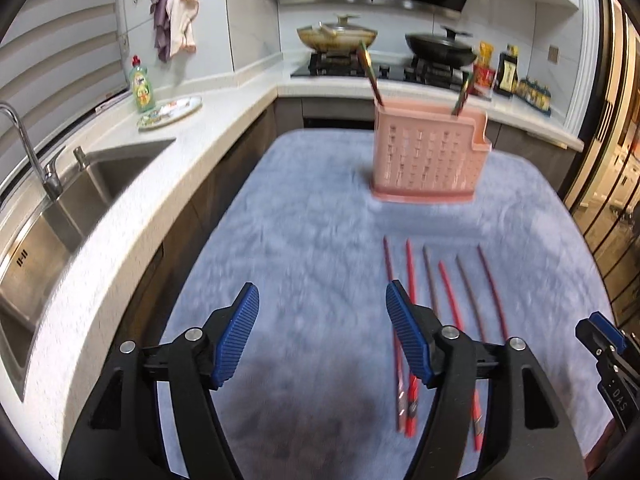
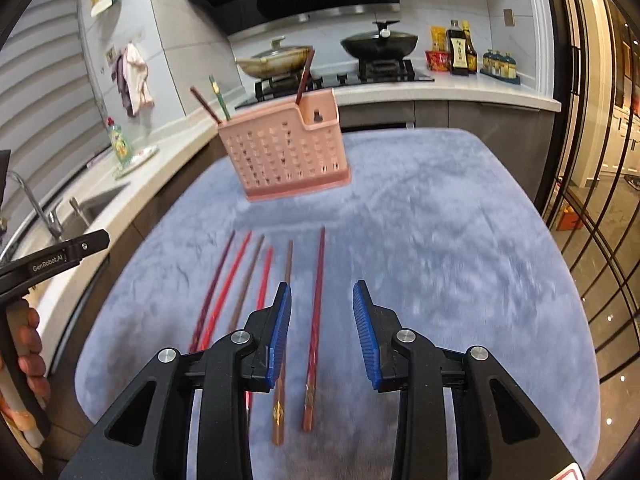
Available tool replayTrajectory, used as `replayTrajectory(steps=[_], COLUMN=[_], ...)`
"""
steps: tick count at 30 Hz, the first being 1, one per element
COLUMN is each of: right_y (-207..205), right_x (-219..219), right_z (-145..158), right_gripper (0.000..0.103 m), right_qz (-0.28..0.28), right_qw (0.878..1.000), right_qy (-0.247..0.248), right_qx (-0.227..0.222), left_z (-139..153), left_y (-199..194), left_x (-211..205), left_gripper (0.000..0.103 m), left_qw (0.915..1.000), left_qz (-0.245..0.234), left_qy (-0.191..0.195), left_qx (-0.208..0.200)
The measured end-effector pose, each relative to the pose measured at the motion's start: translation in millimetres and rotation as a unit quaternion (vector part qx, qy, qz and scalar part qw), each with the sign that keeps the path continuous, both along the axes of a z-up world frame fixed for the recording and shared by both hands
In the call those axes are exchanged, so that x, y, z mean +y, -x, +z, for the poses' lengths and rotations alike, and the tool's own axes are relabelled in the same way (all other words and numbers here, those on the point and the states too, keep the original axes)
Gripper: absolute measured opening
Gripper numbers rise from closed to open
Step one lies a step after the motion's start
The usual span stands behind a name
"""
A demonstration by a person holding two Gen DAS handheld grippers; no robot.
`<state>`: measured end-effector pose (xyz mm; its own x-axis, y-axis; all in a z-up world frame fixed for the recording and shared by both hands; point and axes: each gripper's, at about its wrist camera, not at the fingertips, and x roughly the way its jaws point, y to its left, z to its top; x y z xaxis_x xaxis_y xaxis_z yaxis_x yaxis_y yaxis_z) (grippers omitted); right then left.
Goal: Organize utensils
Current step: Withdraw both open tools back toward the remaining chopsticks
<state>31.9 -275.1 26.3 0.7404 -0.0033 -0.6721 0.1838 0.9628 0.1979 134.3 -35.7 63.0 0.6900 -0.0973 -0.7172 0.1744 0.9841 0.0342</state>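
A pink perforated utensil holder (image 1: pixel 428 160) (image 2: pixel 284 156) stands at the far side of a blue-grey mat (image 1: pixel 312 216) (image 2: pixel 432 240). A few chopsticks (image 1: pixel 370 72) (image 2: pixel 219 96) stand in it. Several red and brown chopsticks (image 1: pixel 448 288) (image 2: pixel 240 280) lie in a row on the mat. My left gripper (image 1: pixel 320 292) is open over bare mat, with its right pad above the leftmost sticks. My right gripper (image 2: pixel 321 286) is open, and the rightmost chopstick (image 2: pixel 318 320) lies in the gap with neither pad on it.
A steel sink (image 1: pixel 100 184) with a tap (image 1: pixel 24 140), a dish soap bottle (image 1: pixel 142 86) and a plate (image 1: pixel 170 110) line the counter on the left. A hob with two pans (image 2: pixel 378 46) and sauce bottles (image 2: pixel 460 50) sits behind. A glass door (image 2: pixel 592 160) is on the right.
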Motion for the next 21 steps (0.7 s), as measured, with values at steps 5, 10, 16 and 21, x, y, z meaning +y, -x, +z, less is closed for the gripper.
replayTrajectory(steps=[5,10,16,21], right_y=[6.5,4.5,-0.3,-1.0], right_x=[6.9,19.7,23.8,29.5], right_z=[-28.3,-46.2,-58.8,-66.7], right_gripper=[0.032,0.032,0.032,0.029], right_qz=[0.004,0.014,0.015,0.021], right_qw=[1.0,0.999,0.998,0.997], right_qy=[-0.009,0.006,0.001,0.004], right_qx=[0.028,0.048,0.061,0.069], left_z=[-25.9,-40.5,-55.3,-61.2], left_y=[9.4,14.4,20.8,22.0], left_x=[8.9,14.9,15.1,13.2], left_gripper=[0.065,0.071,0.072,0.072], left_qw=[0.9994,0.9987,0.9977,0.9973], left_qz=[0.003,0.01,0.009,0.006], left_qy=[-0.002,-0.01,-0.013,-0.012], left_qx=[0.033,0.048,0.066,0.073])
